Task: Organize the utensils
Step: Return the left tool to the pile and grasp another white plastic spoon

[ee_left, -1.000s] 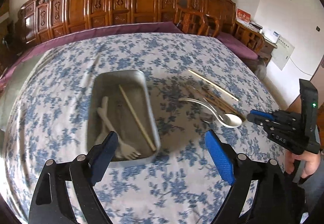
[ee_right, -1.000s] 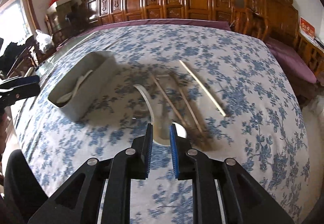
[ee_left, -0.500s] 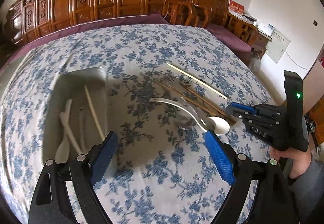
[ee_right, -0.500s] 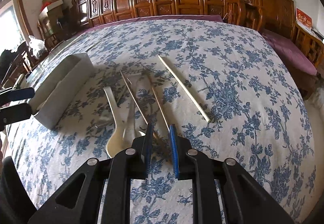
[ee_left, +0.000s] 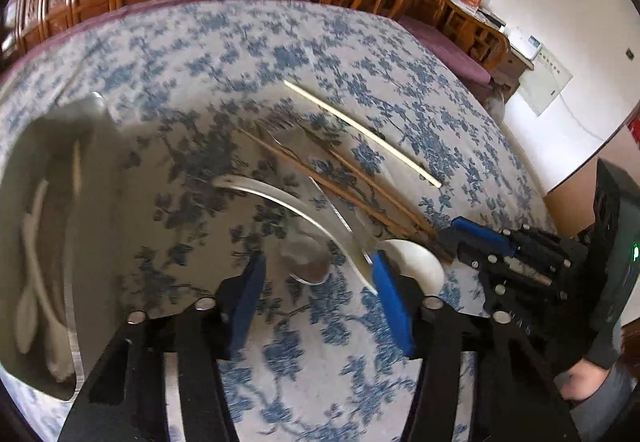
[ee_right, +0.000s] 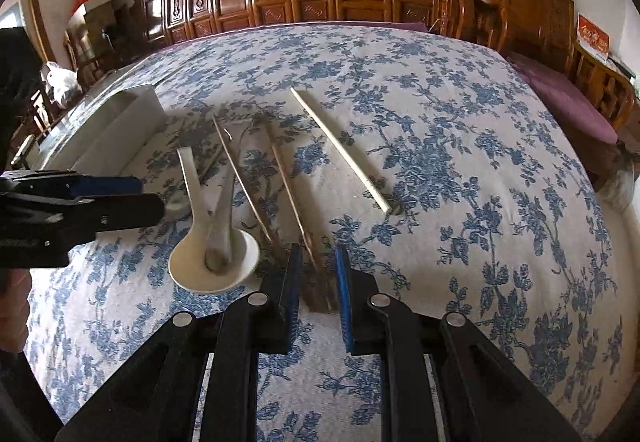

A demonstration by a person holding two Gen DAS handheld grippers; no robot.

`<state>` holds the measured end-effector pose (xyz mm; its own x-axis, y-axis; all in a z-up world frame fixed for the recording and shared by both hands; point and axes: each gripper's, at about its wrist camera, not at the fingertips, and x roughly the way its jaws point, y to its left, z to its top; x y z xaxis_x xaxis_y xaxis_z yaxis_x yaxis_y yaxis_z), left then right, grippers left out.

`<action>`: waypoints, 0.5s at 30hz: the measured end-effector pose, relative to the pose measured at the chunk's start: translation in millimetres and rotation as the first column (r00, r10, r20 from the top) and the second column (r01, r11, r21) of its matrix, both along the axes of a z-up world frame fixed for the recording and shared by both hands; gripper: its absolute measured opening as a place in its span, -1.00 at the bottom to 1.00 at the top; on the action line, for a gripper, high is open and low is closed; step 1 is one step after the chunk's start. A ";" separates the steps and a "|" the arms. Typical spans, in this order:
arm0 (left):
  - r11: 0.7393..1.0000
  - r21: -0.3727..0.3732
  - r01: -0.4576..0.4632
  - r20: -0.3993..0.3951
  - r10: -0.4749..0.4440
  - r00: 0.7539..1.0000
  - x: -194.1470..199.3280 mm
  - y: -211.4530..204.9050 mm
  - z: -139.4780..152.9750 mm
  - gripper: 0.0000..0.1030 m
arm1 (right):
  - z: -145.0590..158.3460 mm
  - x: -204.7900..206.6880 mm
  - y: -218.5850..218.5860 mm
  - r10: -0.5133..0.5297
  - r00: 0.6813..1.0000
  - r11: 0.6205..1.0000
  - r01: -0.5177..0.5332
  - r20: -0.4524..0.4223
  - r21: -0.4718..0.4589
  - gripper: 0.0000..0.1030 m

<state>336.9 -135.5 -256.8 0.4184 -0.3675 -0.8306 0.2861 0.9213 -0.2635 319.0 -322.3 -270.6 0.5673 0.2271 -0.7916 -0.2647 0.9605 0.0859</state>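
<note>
The left gripper point(ee_left: 316, 296) is closing its jaws around the white ceramic soup spoon point(ee_left: 412, 262), not yet pinching it. The right gripper point(ee_right: 318, 274) holds narrow jaws astride the brown wooden chopsticks point(ee_right: 294, 202).

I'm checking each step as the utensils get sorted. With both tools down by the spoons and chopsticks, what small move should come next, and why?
Probably lower the left tool a little further onto the metal spoon. Its jaws are closing with the spoon's bowl between them, pads not yet pressing. The spoon lies across the white ceramic spoon, so lift gently. The right tool straddles the dark wooden chopsticks' ends.
</note>
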 end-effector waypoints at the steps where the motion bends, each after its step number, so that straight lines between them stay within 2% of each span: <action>1: 1.000 -0.011 0.000 -0.008 -0.001 1.000 1.5 -1.4 -1.7 -0.08 | 0.4 -0.6 -0.9 -0.004 1.000 1.000 0.004 0.002 0.002 -0.64; 5: 1.000 -0.004 -0.001 -0.022 0.001 1.000 7.6 -9.6 -7.4 -0.38 | 2.3 -0.2 -6.5 -0.021 1.000 1.000 0.021 0.008 0.019 -0.64; 15: 1.000 0.028 -0.012 -0.044 0.013 0.999 24.0 -21.6 -20.2 -0.53 | 3.5 -1.1 -3.9 -0.008 1.000 1.000 0.007 0.017 0.019 -0.64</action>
